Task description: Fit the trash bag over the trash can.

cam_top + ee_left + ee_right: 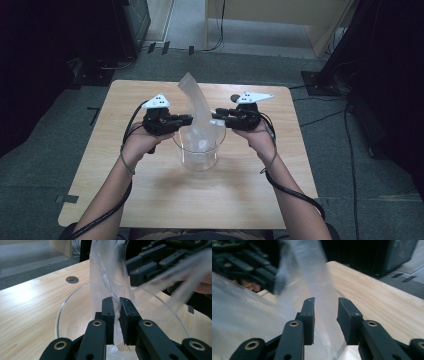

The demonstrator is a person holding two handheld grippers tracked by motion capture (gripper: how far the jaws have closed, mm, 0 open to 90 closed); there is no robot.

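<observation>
Plastic bag (107, 277) pinched in left hand-held gripper (117, 305); right hand-held gripper (325, 305) parted around it.

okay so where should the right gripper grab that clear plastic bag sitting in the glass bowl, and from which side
Take the plastic bag at its free edge just above the rim of the glass bowl, coming in level from the right, opposite the left gripper, which already pinches the film. The bag stands tall and limp, so a thin fold there probably fits the right gripper, whose jaws stand apart around it.
</observation>
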